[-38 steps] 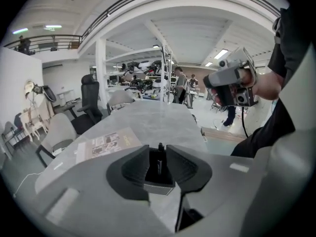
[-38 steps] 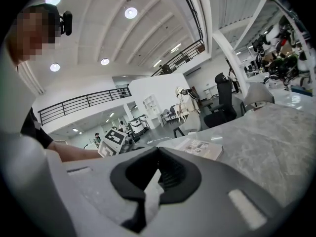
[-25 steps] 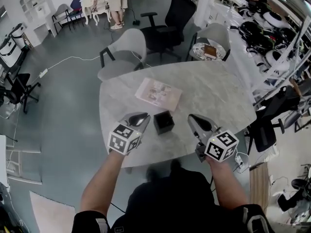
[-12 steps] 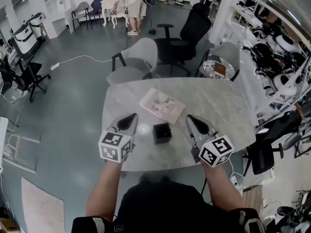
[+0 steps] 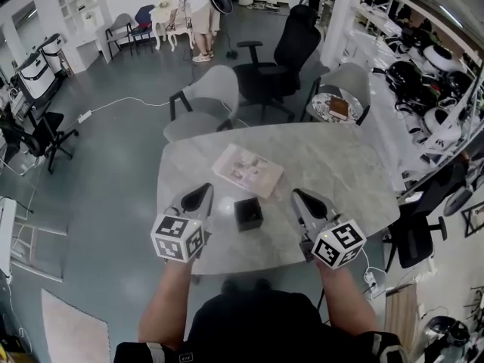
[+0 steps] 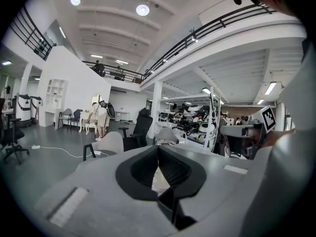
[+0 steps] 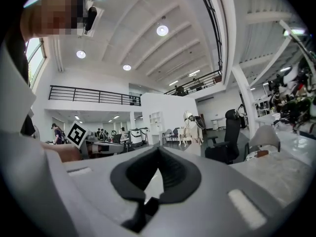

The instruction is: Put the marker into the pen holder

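We've got both tools low over the near edge of the pale, marble-look rounded table [image 5: 344, 165]. Far left of it is just grey floor.

First up, the grey plastic left gripper [image 5: 201, 193], the one with the black-and-white square-marker cube at its back. It hovers over the table's near-left part with its nose pointing away from us. In the left gripper view its two black-padded jaws are pressed together at the tip, with nothing caught between them.

Next over, the small black square open-topped pen holder [image 5: 248, 213] stands upright on the table. It sits between the two grippers and touches neither. Just behind it a pale pinkish printed booklet [image 5: 247, 170] lies flat and a bit skewed, near the holder but apart from it.

As for the marker, we honestly can't make it out in any view. The holder's inside only reads as dark, so we can't tell whether it's in there.

Then there's the matching grey right gripper [image 5: 298, 196], over the near-right part of the table. In the right gripper view its jaws are closed tip to tip too, pinching nothing.

Beyond the table's far edge sit a light grey shell chair [image 5: 206, 97] and, to its right, a black office chair [image 5: 286, 48]. A person [image 5: 198, 13] stands way back by some white furniture.
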Motion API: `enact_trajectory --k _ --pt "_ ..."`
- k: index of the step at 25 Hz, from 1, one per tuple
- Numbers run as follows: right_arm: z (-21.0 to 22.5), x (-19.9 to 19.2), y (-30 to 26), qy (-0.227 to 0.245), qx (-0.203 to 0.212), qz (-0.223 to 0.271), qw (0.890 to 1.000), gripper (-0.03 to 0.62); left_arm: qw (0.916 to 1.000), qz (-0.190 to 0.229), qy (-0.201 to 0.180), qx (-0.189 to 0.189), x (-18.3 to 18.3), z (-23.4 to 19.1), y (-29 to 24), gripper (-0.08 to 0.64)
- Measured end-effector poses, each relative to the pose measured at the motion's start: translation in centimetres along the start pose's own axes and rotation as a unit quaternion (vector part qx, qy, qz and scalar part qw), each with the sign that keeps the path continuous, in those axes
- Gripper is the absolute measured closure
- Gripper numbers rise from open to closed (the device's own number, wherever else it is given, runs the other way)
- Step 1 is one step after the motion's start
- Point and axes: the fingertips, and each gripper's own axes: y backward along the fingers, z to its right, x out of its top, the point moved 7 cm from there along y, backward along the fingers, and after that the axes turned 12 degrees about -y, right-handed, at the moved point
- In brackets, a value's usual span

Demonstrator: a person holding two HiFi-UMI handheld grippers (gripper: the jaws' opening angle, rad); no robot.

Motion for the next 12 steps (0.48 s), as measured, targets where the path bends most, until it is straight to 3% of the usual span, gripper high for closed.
enact_trajectory --k 5,12 --pt "0.5 -0.6 1.2 -0.007 -0.018 0.011 1.0 0.591 0.9999 0.007 -0.011 -0.01 0.0 0.6 -0.2 0.549" --pt "0.3 0.6 0.7 0.006 -0.005 0.014 1.0 0.591 0.9999 0.007 -0.012 -0.007 0.7 1.1 -0.7 0.549"
